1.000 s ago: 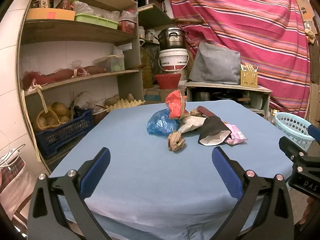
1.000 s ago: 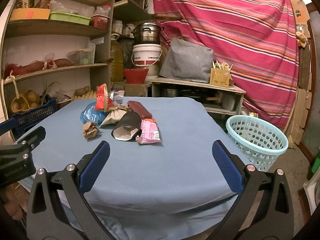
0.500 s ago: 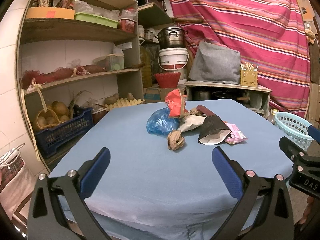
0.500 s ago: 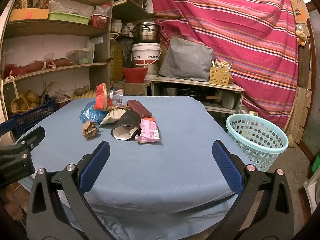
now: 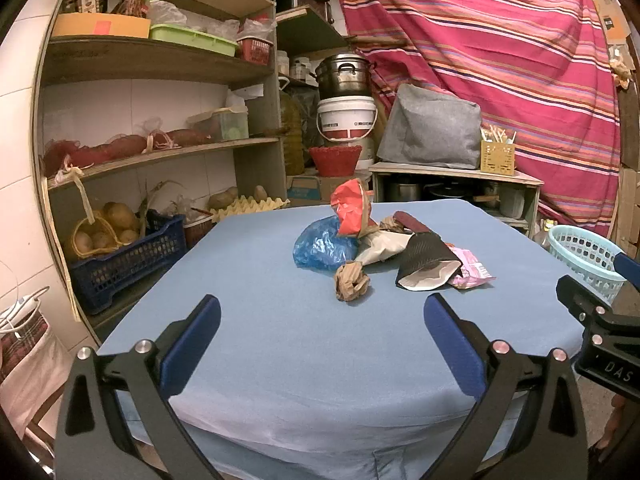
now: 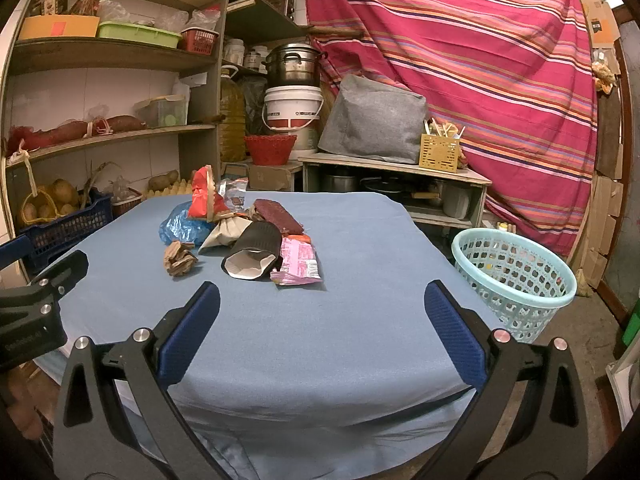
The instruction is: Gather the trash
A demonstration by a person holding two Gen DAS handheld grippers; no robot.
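A pile of trash lies mid-table on the blue cloth: a crumpled brown paper ball (image 5: 351,280) (image 6: 179,258), a blue plastic bag (image 5: 323,245) (image 6: 182,226), a red wrapper (image 5: 349,208) (image 6: 203,196), a black paper cup sleeve (image 5: 426,262) (image 6: 256,246) and a pink wrapper (image 5: 470,272) (image 6: 297,265). A light-blue laundry-style basket (image 6: 516,276) (image 5: 584,252) stands on the floor right of the table. My left gripper (image 5: 320,320) is open and empty over the near edge. My right gripper (image 6: 322,308) is open and empty, also short of the pile.
The blue-covered table (image 6: 360,240) fills the middle. Wooden shelves (image 5: 140,60) with a blue crate (image 5: 128,256) stand at left. A low shelf with pots (image 6: 392,184) and a striped red curtain (image 6: 480,60) are behind.
Both grippers have drifted very slightly; the pile and basket have not moved. Both stay open.
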